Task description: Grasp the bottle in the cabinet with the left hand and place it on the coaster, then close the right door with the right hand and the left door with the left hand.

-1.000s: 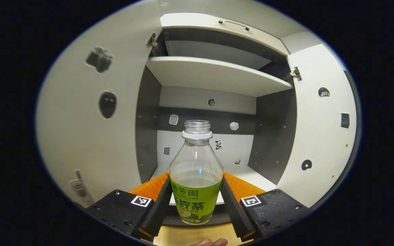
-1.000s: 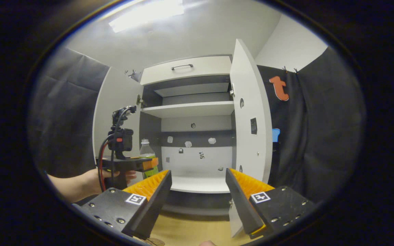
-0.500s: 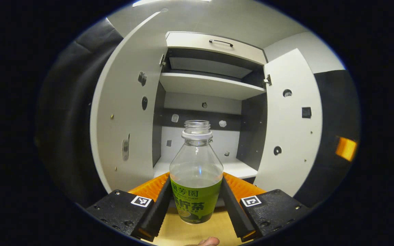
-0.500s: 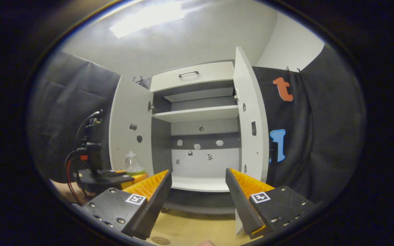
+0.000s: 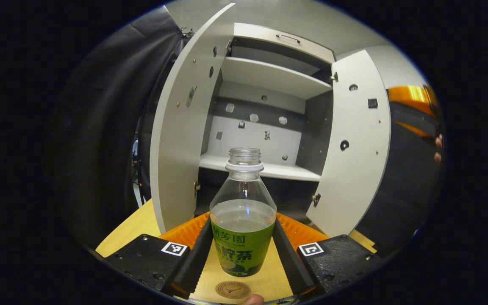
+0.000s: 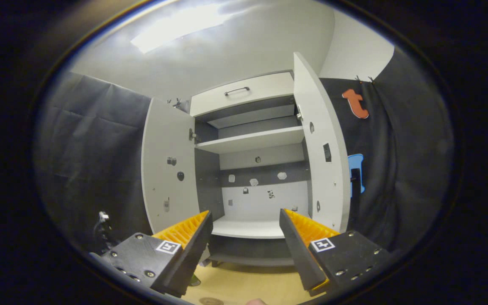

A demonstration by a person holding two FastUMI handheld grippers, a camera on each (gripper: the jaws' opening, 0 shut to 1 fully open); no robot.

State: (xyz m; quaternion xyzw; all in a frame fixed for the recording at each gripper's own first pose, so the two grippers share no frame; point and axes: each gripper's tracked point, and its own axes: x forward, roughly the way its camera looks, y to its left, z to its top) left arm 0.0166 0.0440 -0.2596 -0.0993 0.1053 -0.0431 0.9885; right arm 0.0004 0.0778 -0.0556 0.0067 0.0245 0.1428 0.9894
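Left gripper [image 5: 242,248] holds level, both fingers pinching the green-labelled clear plastic bottle [image 5: 242,220] upright above the wooden tabletop [image 5: 138,226], out in front of the open white cabinet [image 5: 269,80]. Bottle is capless, partly filled with clear liquid. Round brown coaster [image 5: 233,290] lies on the tabletop just below the bottle. Right gripper [image 6: 246,237] faces the cabinet, jaws spread with nothing between them, ridged fingers [image 6: 184,231]. Both flat doors, left door [image 6: 167,178] and right door [image 6: 322,156], stand open.
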